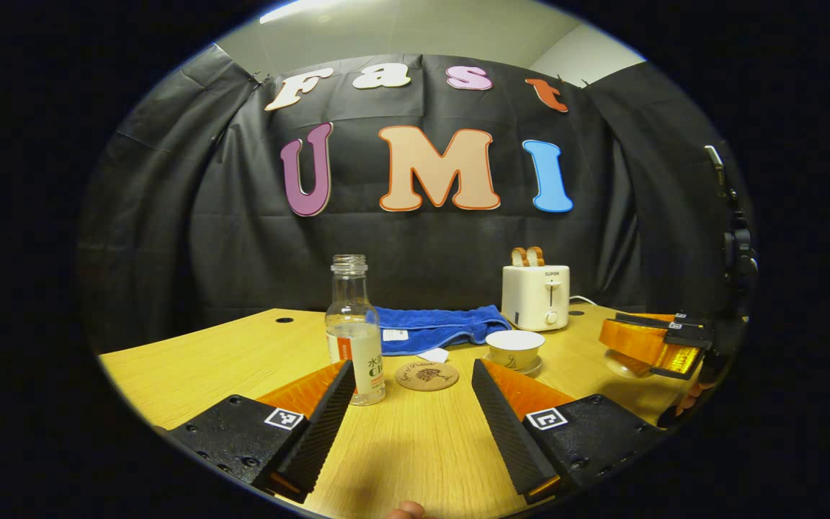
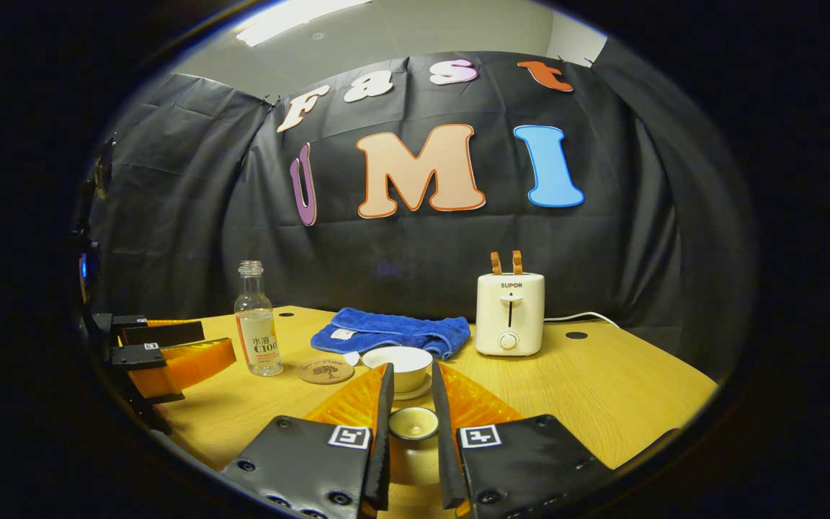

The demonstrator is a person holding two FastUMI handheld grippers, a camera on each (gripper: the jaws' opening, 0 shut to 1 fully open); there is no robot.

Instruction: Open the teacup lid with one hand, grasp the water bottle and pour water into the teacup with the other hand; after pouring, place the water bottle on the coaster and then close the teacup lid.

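Note:
A clear uncapped water bottle (image 1: 354,331) (image 2: 257,331), partly filled, stands on the wooden table just beyond my left finger. My left gripper (image 1: 412,364) (image 2: 163,353) is open, and nothing sits between its fingers. A round cork coaster (image 1: 426,375) (image 2: 325,371) lies right of the bottle. The white teacup (image 1: 514,349) (image 2: 397,360) rests uncovered on its saucer. My right gripper (image 2: 411,367) (image 1: 656,346) is shut on the small round teacup lid (image 2: 413,423), held low over the table in front of the cup.
A blue towel (image 1: 433,328) (image 2: 393,331) lies behind the coaster and cup. A white toaster (image 1: 536,295) (image 2: 509,313) with two bread slices stands at the back right, its cord trailing right. The wooden table (image 1: 415,447) (image 2: 602,389) has small round holes near its far edge.

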